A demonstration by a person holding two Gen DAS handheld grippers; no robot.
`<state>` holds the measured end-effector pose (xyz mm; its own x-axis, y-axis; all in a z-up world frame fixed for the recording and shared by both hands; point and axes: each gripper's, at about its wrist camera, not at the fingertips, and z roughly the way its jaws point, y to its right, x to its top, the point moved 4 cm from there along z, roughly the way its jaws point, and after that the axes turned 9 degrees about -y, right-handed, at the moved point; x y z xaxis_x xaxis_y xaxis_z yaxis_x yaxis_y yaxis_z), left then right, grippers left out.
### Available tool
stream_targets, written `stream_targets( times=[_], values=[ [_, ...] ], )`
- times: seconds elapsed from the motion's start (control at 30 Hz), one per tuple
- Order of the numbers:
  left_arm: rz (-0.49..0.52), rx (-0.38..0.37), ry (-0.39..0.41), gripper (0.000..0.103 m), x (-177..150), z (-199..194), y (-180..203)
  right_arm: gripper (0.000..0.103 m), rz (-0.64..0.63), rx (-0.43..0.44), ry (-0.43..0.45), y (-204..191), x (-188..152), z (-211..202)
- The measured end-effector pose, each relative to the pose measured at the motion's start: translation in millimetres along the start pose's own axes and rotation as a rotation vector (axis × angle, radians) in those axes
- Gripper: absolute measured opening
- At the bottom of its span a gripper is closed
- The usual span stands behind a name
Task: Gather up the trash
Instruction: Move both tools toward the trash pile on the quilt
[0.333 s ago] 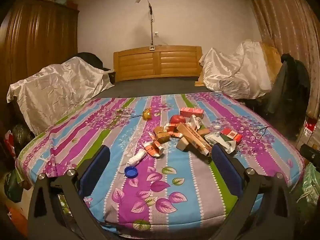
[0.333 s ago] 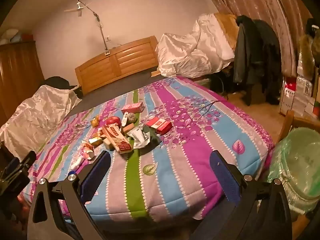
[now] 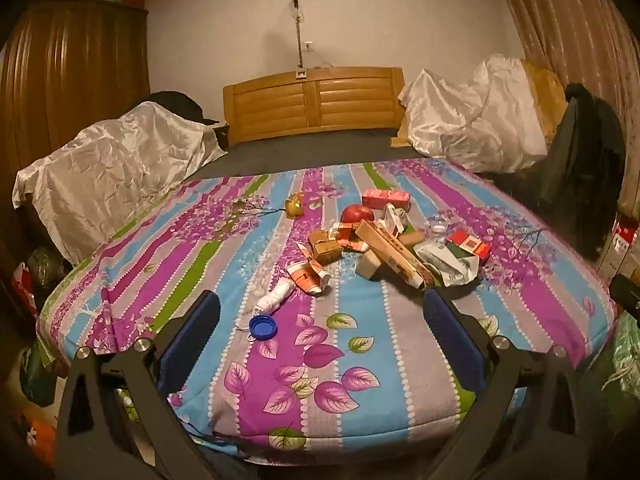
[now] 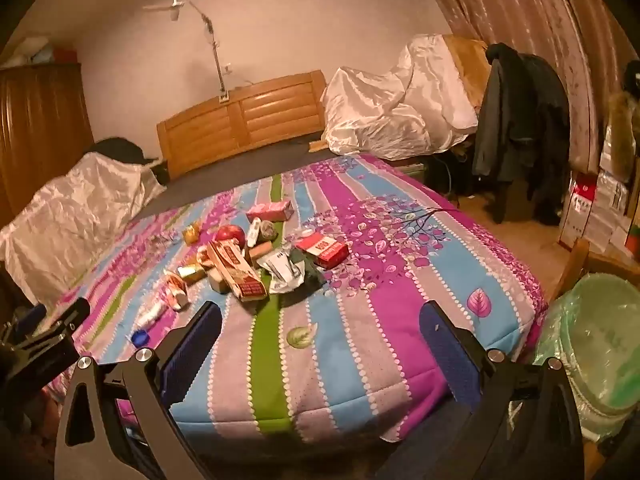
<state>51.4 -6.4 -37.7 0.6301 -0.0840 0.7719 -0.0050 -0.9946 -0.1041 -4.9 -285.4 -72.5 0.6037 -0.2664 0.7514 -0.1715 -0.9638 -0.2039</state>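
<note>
Left wrist view: trash pile (image 3: 384,240) beyond wide-spread jaws.

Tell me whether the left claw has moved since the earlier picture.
Yes. The left claw has tipped slightly downward: the headboard and the blue cap both sit higher in its view than before, with hardly any sideways shift.
</note>
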Motion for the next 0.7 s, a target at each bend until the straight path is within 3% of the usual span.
stream_targets(
  times=[0.27,0.7],
  values=[
    [-0.017,0.017,-0.029,0.098,-1.0,5.3,-4.3,0.099,-0.020,-0.031,-0.018,-32.4,-12.5,-5.9],
    [0.006,0.044,-0.075,0.098,0.5,17.5,-4.9,0.099,-0.037,-0.028,-0.037,-36.0,-12.8,-0.5]
  ],
)
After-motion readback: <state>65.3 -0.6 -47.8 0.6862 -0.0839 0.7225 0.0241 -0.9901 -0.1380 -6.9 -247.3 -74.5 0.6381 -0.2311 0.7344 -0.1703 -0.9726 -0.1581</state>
